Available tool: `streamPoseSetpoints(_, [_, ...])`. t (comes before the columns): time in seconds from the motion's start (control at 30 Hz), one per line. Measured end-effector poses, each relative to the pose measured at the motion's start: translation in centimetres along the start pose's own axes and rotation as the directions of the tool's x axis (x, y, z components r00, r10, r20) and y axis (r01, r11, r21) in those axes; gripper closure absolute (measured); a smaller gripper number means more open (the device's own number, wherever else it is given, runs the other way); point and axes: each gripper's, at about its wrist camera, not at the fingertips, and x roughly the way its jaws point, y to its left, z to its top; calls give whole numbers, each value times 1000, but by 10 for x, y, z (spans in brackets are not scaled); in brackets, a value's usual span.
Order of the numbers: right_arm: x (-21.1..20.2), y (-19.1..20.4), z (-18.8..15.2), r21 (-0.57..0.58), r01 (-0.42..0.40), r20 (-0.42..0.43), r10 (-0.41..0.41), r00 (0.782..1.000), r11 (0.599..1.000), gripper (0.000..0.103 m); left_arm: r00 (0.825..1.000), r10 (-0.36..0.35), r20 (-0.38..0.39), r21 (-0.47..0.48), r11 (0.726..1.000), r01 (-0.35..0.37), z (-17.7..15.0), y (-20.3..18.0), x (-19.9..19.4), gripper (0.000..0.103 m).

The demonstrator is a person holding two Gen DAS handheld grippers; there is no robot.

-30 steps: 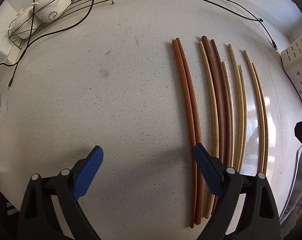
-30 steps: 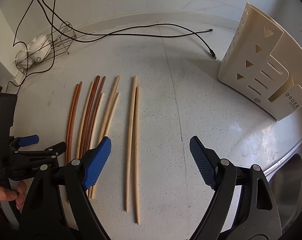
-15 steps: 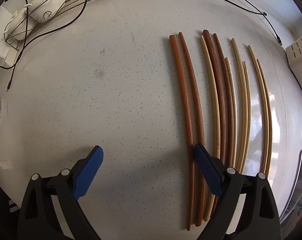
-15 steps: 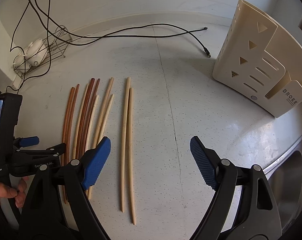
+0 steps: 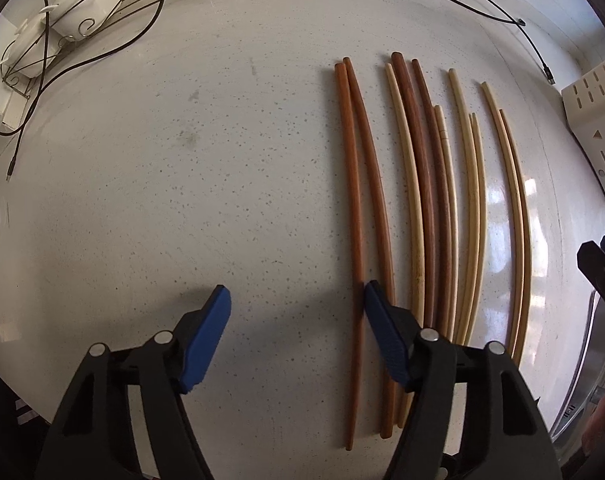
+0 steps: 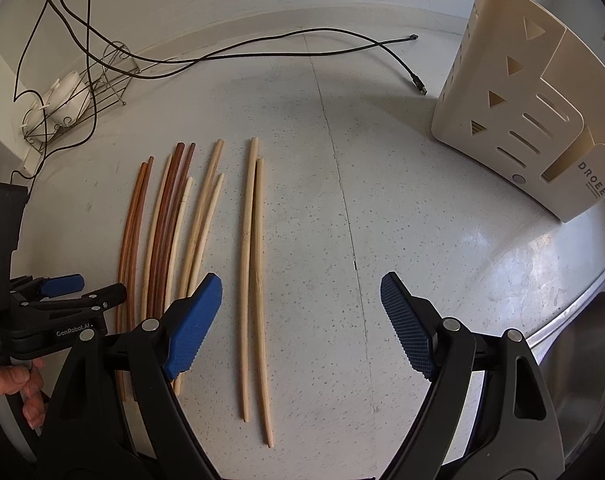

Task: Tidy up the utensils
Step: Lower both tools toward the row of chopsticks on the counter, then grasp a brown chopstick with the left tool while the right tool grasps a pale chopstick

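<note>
1. Left wrist view. Left gripper (image 5: pixel 296 312) aimed straight down at the speckled countertop (image 5: pixel 162 200), jaws just been closing yet still apart, pinching nothing.
2. Right blue pad resting against the leftmost reddish-brown chopstick (image 5: pixel 352 216), which lies in the gap at its right edge; left pad clear of it, over bare counter.
3. Second reddish-brown chopstick (image 5: pixel 376 196) just beside the first, passing behind the right finger. Remaining chopsticks, pale and dark, in a loose row to the right of that pair.
4. Wire rack (image 5: pixel 78 28) with white dishes far up and left of the chopsticks; black cable (image 5: pixel 482 12) beyond their far tips.
5. Right wrist view. Right gripper (image 6: pixel 302 312) tilted down over the countertop, jaws spread wide, holding nothing.
6. Pair of pale chopsticks (image 6: pixel 252 272) flat on the counter, running into the gap near the left pad, touched by neither pad. Other chopsticks in a bundle left of this pair, partly behind the left finger.
7. Cream utensil holder (image 6: pixel 514 120) upright, well apart to the right of the chopsticks, beside the sink (image 6: pixel 582 380).
8. A hand (image 6: pixel 14 384) gripping the left gripper's handle, at the left edge.
</note>
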Motion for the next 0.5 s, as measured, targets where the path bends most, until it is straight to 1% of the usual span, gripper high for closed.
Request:
streamPoseSetpoints(0.03, [0, 0, 0, 0, 1, 0, -1, 1000, 1000, 25, 1000, -1, -4, 6, 1000, 1, 1, -1, 0, 46])
streamPoseSetpoints(0.07, [0, 0, 0, 0, 1, 0, -1, 1000, 1000, 25, 1000, -1, -8, 10, 1000, 1, 1, -2, -1, 49])
streamPoseSetpoints(0.13, [0, 0, 1, -3, 0, 3, 0, 1000, 1000, 25, 1000, -1, -20, 24, 1000, 1, 1, -4, -2, 63])
streamPoseSetpoints(0.2, [-1, 1, 1, -8, -3, 4, 3, 1000, 1000, 25, 999, 0, -32, 39, 999, 2, 2, -6, -3, 68])
streamPoseSetpoints(0.27, [0, 2, 1, -9, -4, 1, 4, 1000, 1000, 25, 999, 1, -38, 45, 999, 1, 1, -7, -4, 71])
streamPoseSetpoints(0.3, [0, 3, 1, -9, -6, -2, 5, 1000, 1000, 25, 999, 2, -43, 44, 999, 0, 2, -7, -4, 78])
streamPoseSetpoints(0.33, [0, 3, 1, -7, -6, -4, 6, 1000, 1000, 25, 999, 6, -50, 46, 999, -4, 3, -7, -4, 87])
streamPoseSetpoints(0.4, [1, 4, 1, -6, -5, -9, 5, 1000, 1000, 25, 998, 8, -59, 51, 999, -5, 3, -10, -6, 95])
streamPoseSetpoints(0.5, [5, 4, 1, -3, -5, -25, 5, 1000, 1000, 25, 998, -11, -67, 53, 998, 14, -3, -11, -7, 97])
